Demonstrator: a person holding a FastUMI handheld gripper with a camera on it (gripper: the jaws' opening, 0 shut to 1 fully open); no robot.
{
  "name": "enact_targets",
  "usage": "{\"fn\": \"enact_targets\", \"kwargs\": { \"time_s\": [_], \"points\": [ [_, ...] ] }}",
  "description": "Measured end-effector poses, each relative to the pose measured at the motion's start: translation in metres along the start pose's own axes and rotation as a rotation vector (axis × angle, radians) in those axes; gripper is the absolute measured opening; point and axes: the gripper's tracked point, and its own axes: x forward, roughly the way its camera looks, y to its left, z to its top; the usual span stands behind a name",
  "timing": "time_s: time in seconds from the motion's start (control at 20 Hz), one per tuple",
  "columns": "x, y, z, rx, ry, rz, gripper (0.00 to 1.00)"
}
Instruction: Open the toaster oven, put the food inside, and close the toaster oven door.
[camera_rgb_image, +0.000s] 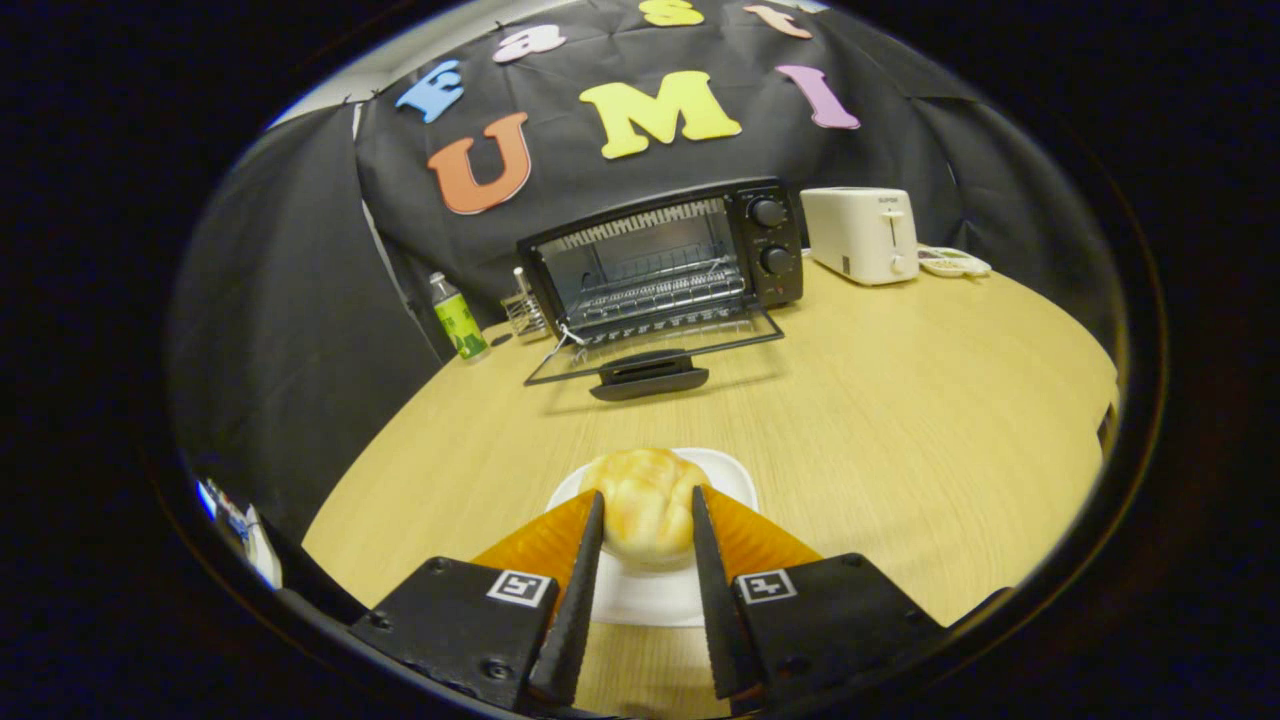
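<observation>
A: What's the setting?

B: A booth hung with black cloth, and a pale wooden table (900, 400) that fills the middle of the gripper view.

A: And what stands on it?

B: At the far side, against the cloth, a black toaster oven (665, 255) with its glass door (655, 350) dropped flat onto the table toward the camera, handle nearest. The wire rack (660, 290) inside shows plainly, and two knobs sit on the right panel. To its right stands a white toaster (860, 235), and just past that a small white item I can't identify. To the oven's left there's a small wire holder (522, 312), then a green-labelled bottle (458, 318).

A: Where is the food?

B: A golden bread roll (645, 505) rests on a white plate (735, 480), well apart from the oven on the near side of the table.

A: What is the gripper doing?

B: The gripper (646, 515) is at the roll, one finger on each side. The dark inner edges of the fingers (590, 540) sit right against the roll's flanks, so it looks clamped on the bread. The roll still looks to be down on the plate, though I can't tell for sure whether it's lifted.
</observation>
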Motion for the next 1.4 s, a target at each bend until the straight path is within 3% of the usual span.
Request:
{"fn": "enact_targets", "kwargs": {
  "time_s": [0.3,0.65,1.1,1.4],
  "points": [
    [-0.001,0.028,0.051,0.197,-0.065,0.097,0.47],
    [0.039,0.056,0.113,0.385,-0.067,0.179,0.47],
    [0.137,0.044,0.150,0.348,-0.004,0.055,0.47],
    [0.184,0.032,0.190,0.190,-0.089,-0.074,0.47]
  ]
}}
